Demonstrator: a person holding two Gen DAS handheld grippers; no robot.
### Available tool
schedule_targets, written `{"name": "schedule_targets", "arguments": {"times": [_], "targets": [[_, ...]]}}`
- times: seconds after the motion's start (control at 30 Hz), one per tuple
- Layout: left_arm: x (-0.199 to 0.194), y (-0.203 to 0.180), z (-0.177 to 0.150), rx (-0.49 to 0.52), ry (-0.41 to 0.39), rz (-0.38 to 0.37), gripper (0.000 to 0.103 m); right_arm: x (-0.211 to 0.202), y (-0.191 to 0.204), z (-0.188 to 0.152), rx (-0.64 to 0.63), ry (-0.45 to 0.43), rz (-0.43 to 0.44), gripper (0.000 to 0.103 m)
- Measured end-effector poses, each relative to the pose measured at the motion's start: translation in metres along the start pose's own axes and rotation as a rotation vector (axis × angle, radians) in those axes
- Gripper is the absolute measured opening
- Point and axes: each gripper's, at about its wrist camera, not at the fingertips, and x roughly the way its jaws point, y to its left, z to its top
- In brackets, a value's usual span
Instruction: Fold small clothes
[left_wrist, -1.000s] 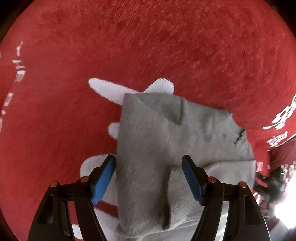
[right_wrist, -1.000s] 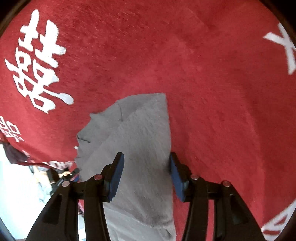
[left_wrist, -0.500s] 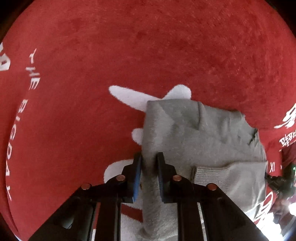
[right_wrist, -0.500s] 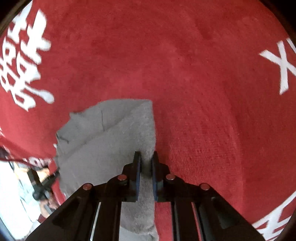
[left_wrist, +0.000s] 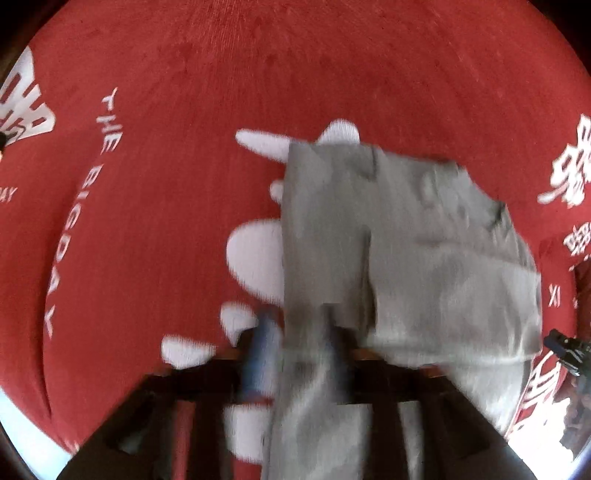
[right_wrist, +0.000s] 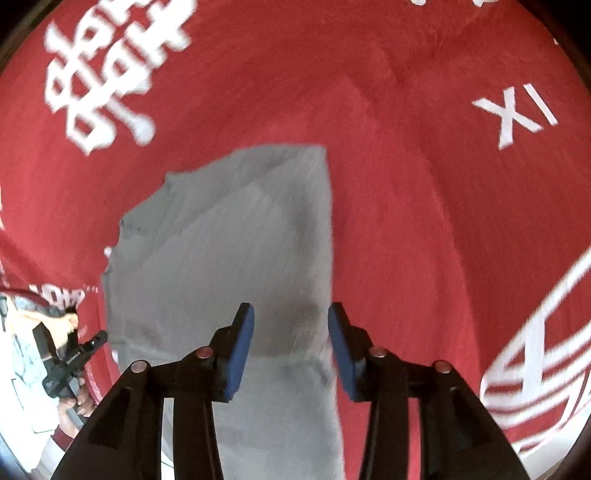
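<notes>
A small grey garment (left_wrist: 406, 240) lies partly folded on a red cloth with white print. In the left wrist view my left gripper (left_wrist: 295, 354) is shut on the garment's near left edge and holds it lifted; the view is blurred by motion. In the right wrist view the same grey garment (right_wrist: 229, 236) lies flat under my right gripper (right_wrist: 291, 332), which is open, its blue pads (right_wrist: 243, 343) on either side of the garment's near right edge without gripping it.
The red cloth (right_wrist: 406, 184) with white letters and characters covers the whole surface. Its edge falls away at the near left in the right wrist view, where the other hand-held gripper (right_wrist: 70, 362) shows.
My right gripper has opened and let go of the garment's edge. My left gripper stays shut on the garment and has pulled back and up, lifting the near left part.
</notes>
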Motion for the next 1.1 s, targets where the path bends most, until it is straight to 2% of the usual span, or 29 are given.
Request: {"name": "schedule_targets", "arguments": {"times": [0.03,0.13,0.4,0.47,0.57,0.6,0.7,0.87,1.1], "targets": [[-0.004,-0.002,-0.006,0.008,-0.004,0.015,0.088,-0.001,0.004,-0.007,-0.006,0.006,0.000,0.046],[-0.012,-0.016,-0.028,0.059,0.011,-0.004,0.088,0.000,0.019,-0.032,-0.020,0.028,0.012,0.052],[-0.019,-0.059,-0.079,0.171,0.064,0.030,0.088,0.009,0.061,-0.089,-0.085,0.086,0.014,0.060],[-0.024,-0.059,-0.089,0.198,0.075,0.032,0.088,0.008,0.072,-0.103,-0.114,0.087,0.011,0.063],[-0.028,-0.065,-0.102,0.237,0.079,0.049,0.088,0.002,0.084,-0.121,-0.162,0.061,-0.023,0.074],[-0.029,-0.065,-0.104,0.243,0.080,0.052,0.088,-0.001,0.090,-0.128,-0.189,0.039,-0.045,0.081],[-0.029,-0.066,-0.116,0.272,0.096,0.043,0.088,-0.009,0.097,-0.142,-0.227,0.013,-0.069,0.081],[-0.031,-0.065,-0.133,0.325,0.116,0.036,0.088,-0.010,0.098,-0.162,-0.198,0.027,-0.062,0.081],[-0.033,-0.062,-0.156,0.301,0.114,0.056,0.088,-0.009,0.081,-0.189,-0.161,0.081,-0.071,0.081]]}}
